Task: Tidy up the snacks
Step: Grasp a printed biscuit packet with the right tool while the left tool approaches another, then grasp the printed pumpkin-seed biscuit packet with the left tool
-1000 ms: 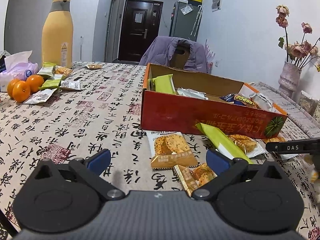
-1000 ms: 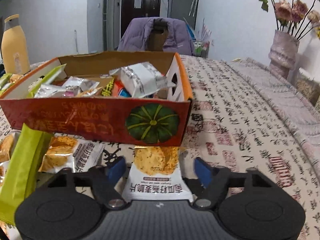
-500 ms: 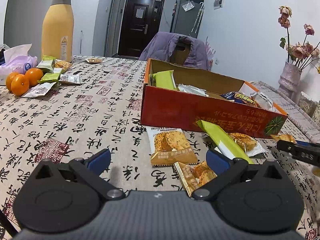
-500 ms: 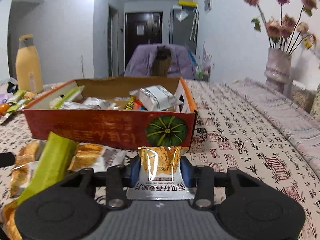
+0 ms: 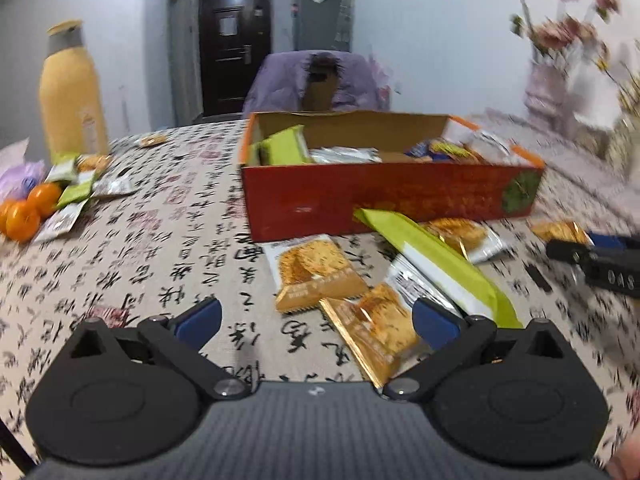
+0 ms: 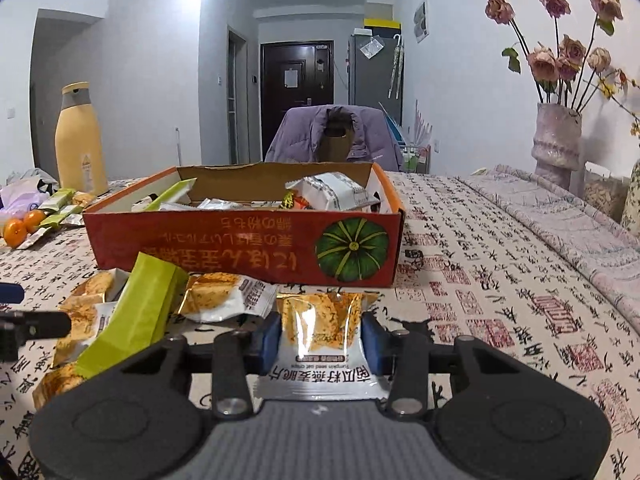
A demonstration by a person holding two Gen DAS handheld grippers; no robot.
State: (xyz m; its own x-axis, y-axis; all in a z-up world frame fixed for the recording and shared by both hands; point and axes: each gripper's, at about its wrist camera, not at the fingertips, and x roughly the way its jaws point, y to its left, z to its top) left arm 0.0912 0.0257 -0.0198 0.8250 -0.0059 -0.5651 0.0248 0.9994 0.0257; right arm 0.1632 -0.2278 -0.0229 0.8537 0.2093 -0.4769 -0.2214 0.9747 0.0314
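Pinching a snack packet (image 6: 320, 334) between its blue pads, the right gripper (image 6: 320, 340) is holding it lengthwise, orange end pointing to 12 o'clock at the red box (image 6: 256, 248). The left gripper (image 5: 316, 320) is gaping wide above loose packets (image 5: 316, 276) on the calligraphy tablecloth (image 5: 160, 240); a dark door (image 6: 297, 100) is standing beyond.
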